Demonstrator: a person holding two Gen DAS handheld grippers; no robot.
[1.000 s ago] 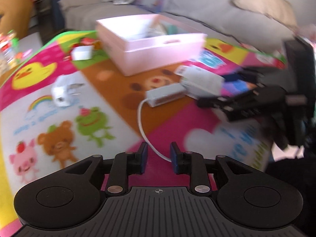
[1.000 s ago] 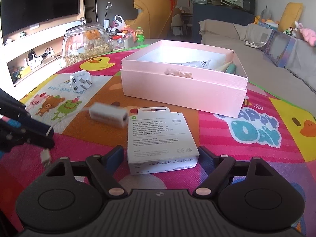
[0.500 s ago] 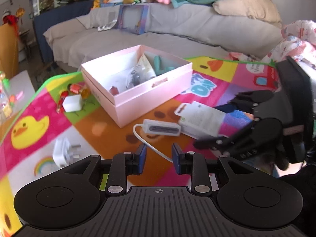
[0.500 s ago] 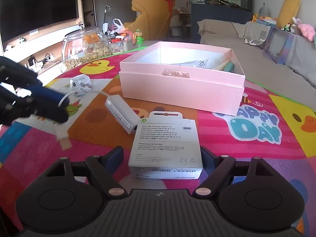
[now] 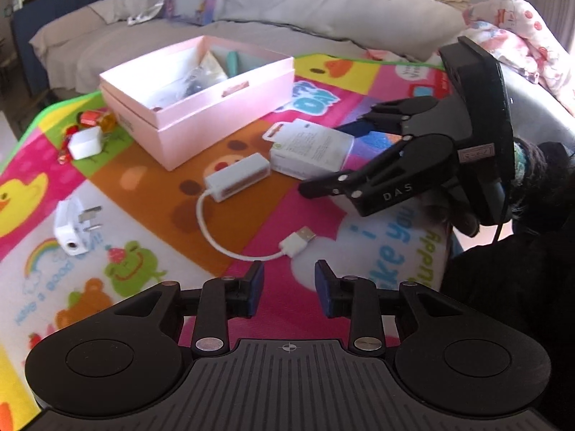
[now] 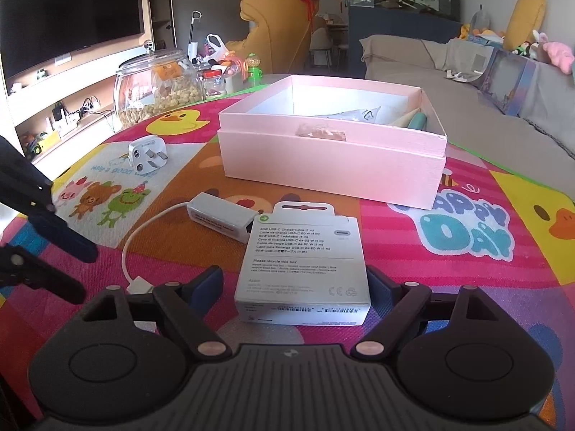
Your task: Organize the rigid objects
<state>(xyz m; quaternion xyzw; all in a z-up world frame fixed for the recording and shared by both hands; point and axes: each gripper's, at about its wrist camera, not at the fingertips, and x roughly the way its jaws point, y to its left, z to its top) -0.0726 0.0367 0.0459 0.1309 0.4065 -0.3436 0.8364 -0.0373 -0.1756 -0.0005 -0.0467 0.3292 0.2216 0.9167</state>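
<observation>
Now the right claw (image 6: 294,283), spread around the white cable box (image 6: 303,269) lying before the pink box (image 6: 330,165), should squeeze its sides squarely, though contact looks unclear, while the left claw (image 5: 287,289), just opening, holds nothing.

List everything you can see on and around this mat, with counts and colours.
Box: one, pink, open, mid-mat.
Cable package: one, white, before box.
USB adapter: one, white, corded, beside package.
Wall plug: one, white, on animal pictures.
Charger cube: one, white, by sweets.
Sweets: several, red and orange, near box corner.
Jar: one, clear, mat's edge.
Mat: one, multicoloured.
Sofa: one, grey, behind.
Left gripper: black, jaws just opening, empty.
Right gripper: black, jaws open around package.
</observation>
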